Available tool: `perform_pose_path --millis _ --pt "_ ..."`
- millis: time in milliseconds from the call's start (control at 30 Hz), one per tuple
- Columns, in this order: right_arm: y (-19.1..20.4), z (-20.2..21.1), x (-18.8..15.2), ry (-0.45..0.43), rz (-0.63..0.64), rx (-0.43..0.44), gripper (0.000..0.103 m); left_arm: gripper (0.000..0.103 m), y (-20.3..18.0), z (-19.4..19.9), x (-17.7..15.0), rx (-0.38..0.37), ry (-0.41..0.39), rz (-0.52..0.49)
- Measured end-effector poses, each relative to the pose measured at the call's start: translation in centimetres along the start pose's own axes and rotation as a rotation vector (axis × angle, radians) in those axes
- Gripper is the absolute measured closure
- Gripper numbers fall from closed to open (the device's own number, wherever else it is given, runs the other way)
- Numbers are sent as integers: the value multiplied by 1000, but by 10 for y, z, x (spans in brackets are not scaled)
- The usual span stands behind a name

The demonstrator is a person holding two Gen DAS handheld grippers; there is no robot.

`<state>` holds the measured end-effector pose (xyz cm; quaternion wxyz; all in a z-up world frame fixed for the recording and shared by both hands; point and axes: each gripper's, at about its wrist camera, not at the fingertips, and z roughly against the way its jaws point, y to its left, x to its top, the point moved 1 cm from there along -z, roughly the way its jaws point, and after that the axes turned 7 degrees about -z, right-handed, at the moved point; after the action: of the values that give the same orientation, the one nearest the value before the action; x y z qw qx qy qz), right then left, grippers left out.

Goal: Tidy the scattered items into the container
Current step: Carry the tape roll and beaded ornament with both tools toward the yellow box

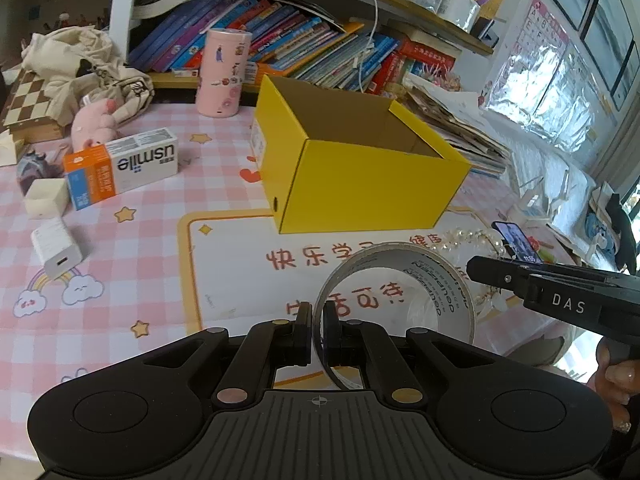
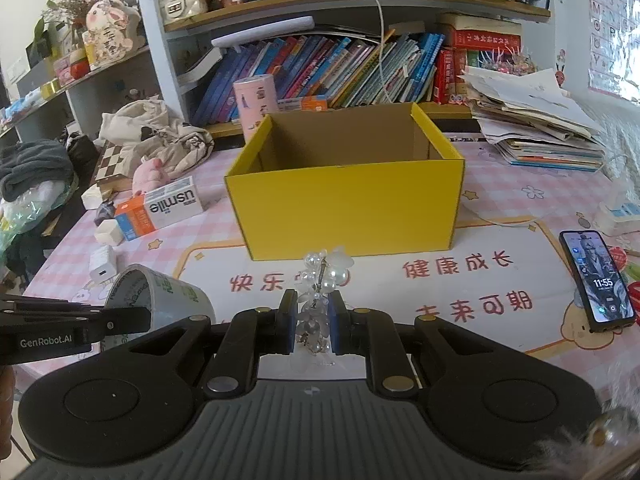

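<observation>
An open yellow cardboard box (image 1: 360, 176) stands on the pink checked table; it also shows in the right wrist view (image 2: 344, 208). My left gripper (image 1: 318, 320) is shut on the wall of a grey tape roll (image 1: 432, 292), held above the mat; the roll shows at the left of the right wrist view (image 2: 160, 300). My right gripper (image 2: 313, 312) is shut on a pearl and clear-bead hair ornament (image 2: 320, 292), in front of the box. The right gripper also shows at the right of the left wrist view (image 1: 472, 268).
A usmile carton (image 1: 120, 164), a white cube (image 1: 46, 200), a white charger (image 1: 56, 248) and a pink plush pig (image 1: 96, 120) lie left of the box. A pink canister (image 1: 222, 72) stands behind. A phone (image 2: 596, 280) lies right. Paper stack (image 2: 536, 128) at back right.
</observation>
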<state>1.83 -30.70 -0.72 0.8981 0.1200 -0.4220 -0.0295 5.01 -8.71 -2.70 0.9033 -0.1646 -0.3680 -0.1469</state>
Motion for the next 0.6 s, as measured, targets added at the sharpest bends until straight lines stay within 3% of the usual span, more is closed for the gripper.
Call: perform_pose_path --millis 600 --pt "-42 -7 15 -3 -22 -11 88 100 -31 -28 18 -9 15 -25"
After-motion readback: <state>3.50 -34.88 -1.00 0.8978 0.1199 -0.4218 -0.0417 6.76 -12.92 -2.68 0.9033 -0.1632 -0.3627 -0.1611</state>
